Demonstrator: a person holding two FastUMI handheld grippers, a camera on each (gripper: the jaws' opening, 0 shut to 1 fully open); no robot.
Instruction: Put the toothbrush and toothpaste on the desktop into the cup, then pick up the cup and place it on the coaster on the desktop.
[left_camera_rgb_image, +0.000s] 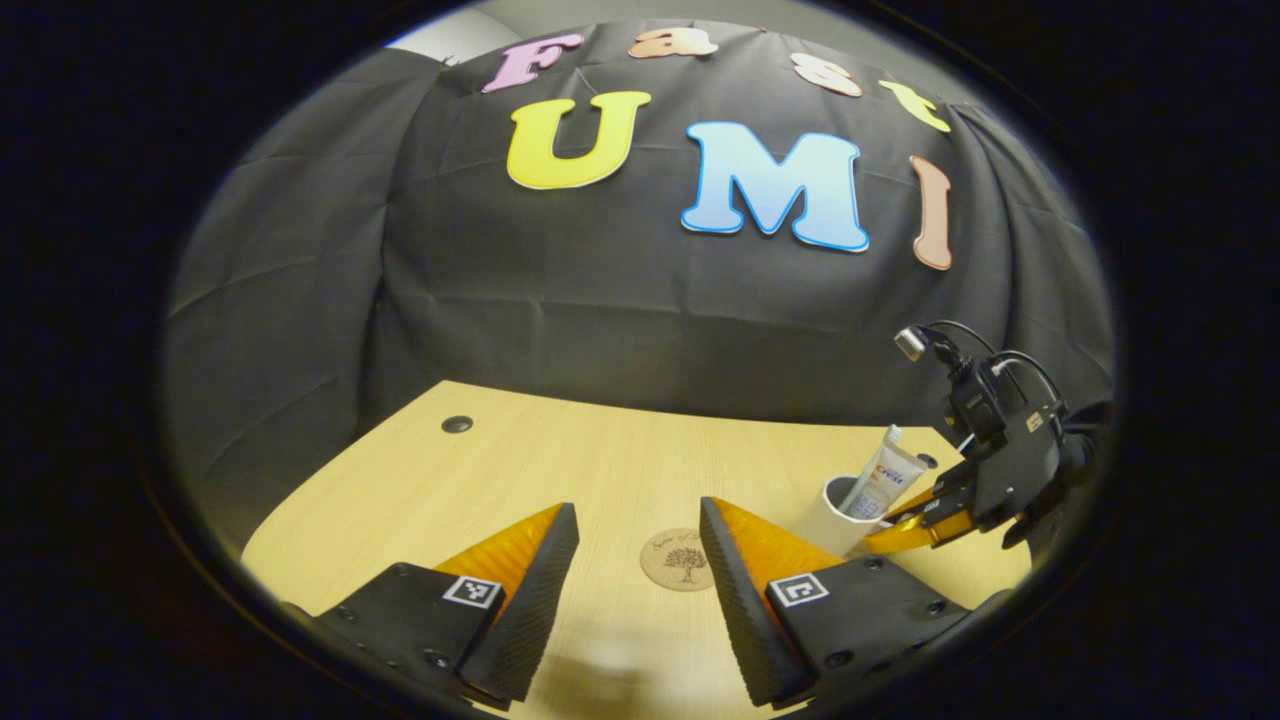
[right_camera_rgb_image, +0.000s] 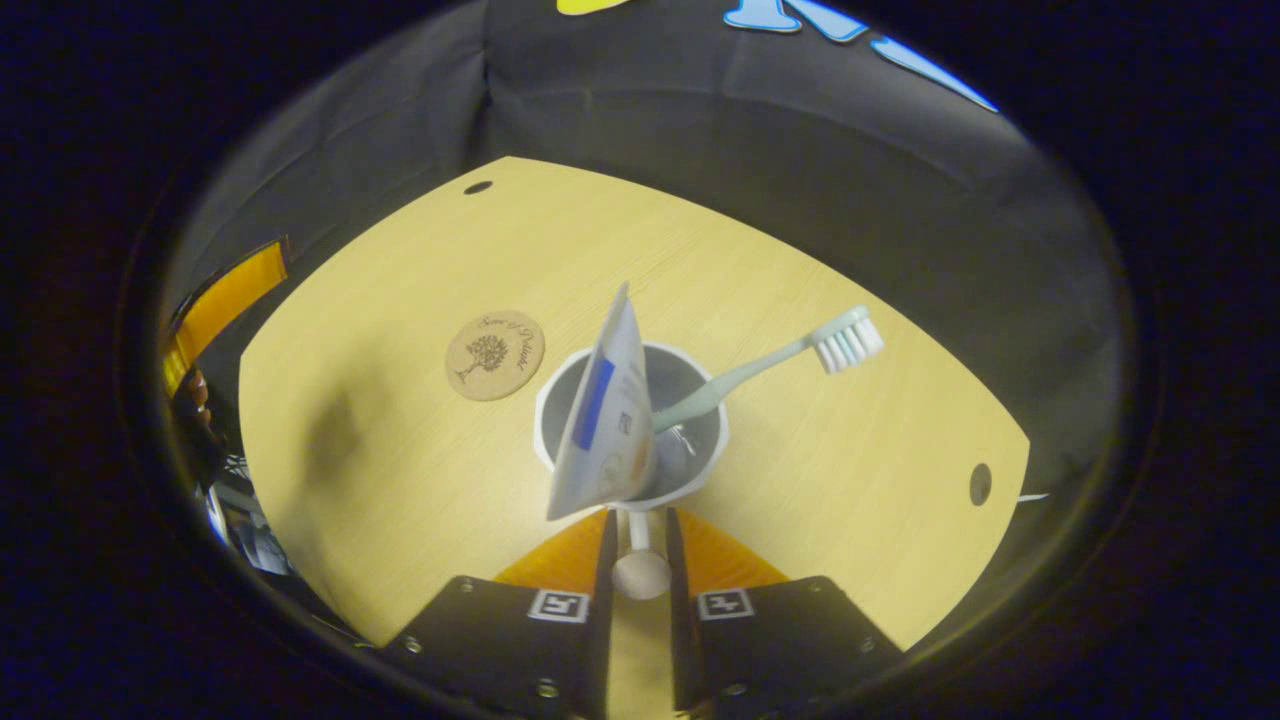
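Black cloth backs your booth, and the pale wood worktop (right_camera_rgb_image: 400, 480) fills the ground in front of it, with a small dark hole (right_camera_rgb_image: 980, 484) near its edge. Your left tool (left_camera_rgb_image: 637, 545) hangs above the wood with its fingers spread wide and nothing between them. Your right tool (right_camera_rgb_image: 640, 545) has its fingers drawn close on the handle of the cup (right_camera_rgb_image: 700, 465); both seem to press it. The cup sits on the worktop just beside the coaster (right_camera_rgb_image: 495, 354), not on it. Inside it the toothpaste (right_camera_rgb_image: 600, 420) stands leaning, and the toothbrush (right_camera_rgb_image: 760, 370) slants out, bristles up.
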